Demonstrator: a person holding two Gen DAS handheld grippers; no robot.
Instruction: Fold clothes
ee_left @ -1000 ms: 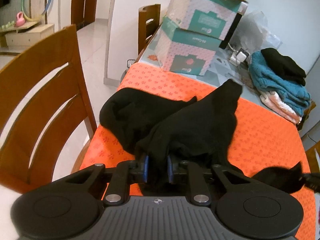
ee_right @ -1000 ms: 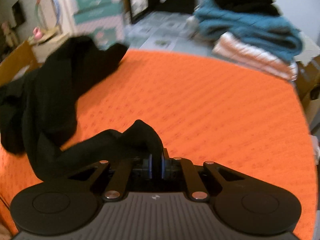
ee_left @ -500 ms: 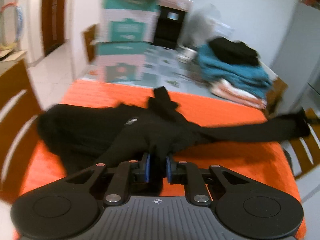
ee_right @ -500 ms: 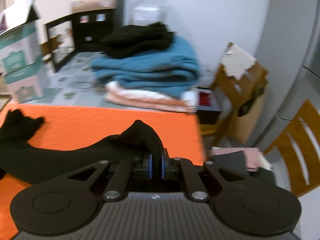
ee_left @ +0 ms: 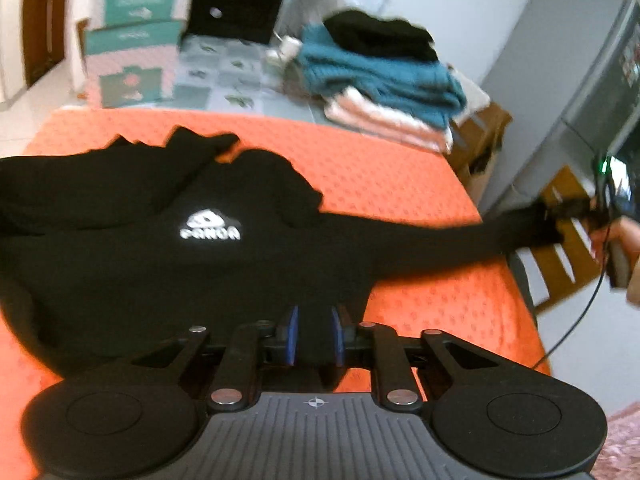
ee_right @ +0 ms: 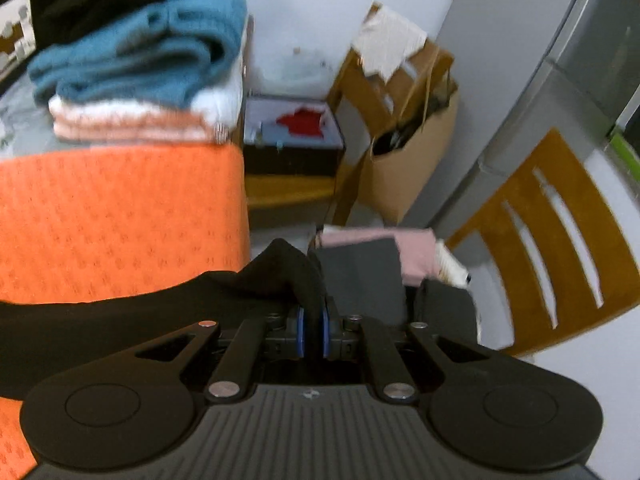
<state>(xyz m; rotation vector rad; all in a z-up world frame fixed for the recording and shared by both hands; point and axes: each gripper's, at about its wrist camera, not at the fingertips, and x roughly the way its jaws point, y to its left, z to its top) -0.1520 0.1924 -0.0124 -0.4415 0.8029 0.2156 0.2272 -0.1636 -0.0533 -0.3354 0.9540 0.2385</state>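
A black sweatshirt (ee_left: pixel 160 272) with a white panda logo (ee_left: pixel 210 226) lies spread on the orange tablecloth (ee_left: pixel 380 172). My left gripper (ee_left: pixel 315 332) grips its near hem; black cloth fills the gap between the blue pads while the jaws are opening slightly. One sleeve (ee_left: pixel 420 240) stretches taut to the right, past the table's edge. My right gripper (ee_right: pixel 313 332) is shut on the end of that sleeve (ee_right: pixel 160 304), out beyond the corner of the tablecloth (ee_right: pixel 120 220). A hand (ee_left: pixel 620 240) holding it shows at the far right of the left wrist view.
A stack of folded clothes (ee_left: pixel 380 76), teal, pink and black, sits at the table's back right. Patterned boxes (ee_left: pixel 132 40) stand at the back left. A wooden chair (ee_right: pixel 560 240) with folded garments (ee_right: pixel 380 256), a cardboard box (ee_right: pixel 408 152) and a grey fridge (ee_left: pixel 592 92) stand right of the table.
The bunched sweatshirt has been pulled flat, logo up. My right gripper has carried the sleeve rightward past the table's edge; the left gripper has swung right with the hem.
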